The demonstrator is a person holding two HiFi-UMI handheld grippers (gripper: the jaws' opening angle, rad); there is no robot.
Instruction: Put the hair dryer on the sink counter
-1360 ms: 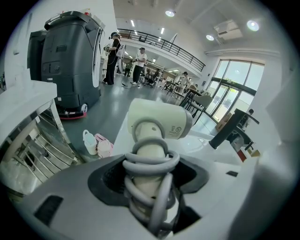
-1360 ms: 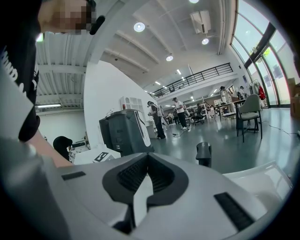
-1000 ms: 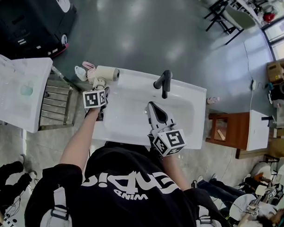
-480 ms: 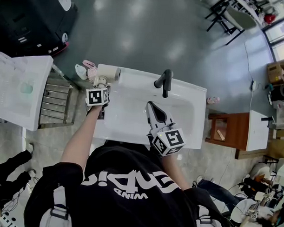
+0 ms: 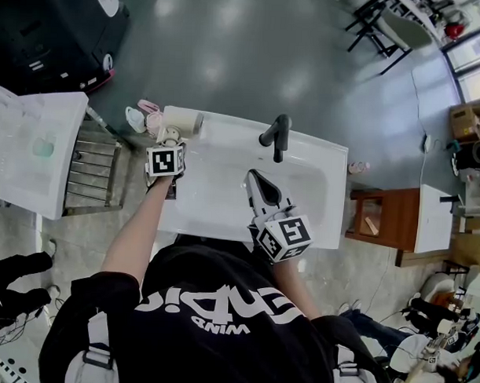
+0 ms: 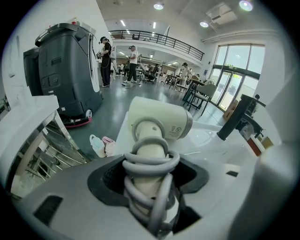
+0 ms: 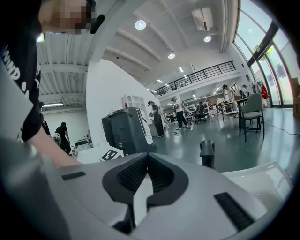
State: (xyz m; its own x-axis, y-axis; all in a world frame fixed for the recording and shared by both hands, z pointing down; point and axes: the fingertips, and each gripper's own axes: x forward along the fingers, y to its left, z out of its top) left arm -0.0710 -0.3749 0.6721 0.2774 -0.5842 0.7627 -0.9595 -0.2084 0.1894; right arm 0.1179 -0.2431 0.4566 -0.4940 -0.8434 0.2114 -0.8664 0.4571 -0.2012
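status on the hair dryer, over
Left gripper shut on hair dryer handle. Right gripper shut, empty. Hair dryer at sink counter left corner, not released. Nothing blocking.

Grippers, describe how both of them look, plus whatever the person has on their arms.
Both the left gripper and right gripper have light grey bodies with black ribbed pads. Each carries a white cube printed with black square markers. The person wears a black short-sleeved T-shirt with white lettering.

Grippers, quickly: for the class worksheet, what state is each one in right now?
Left gripper: shut on the cream plastic hair dryer, handle wrapped in its grey cord.
Right gripper: shut, empty.
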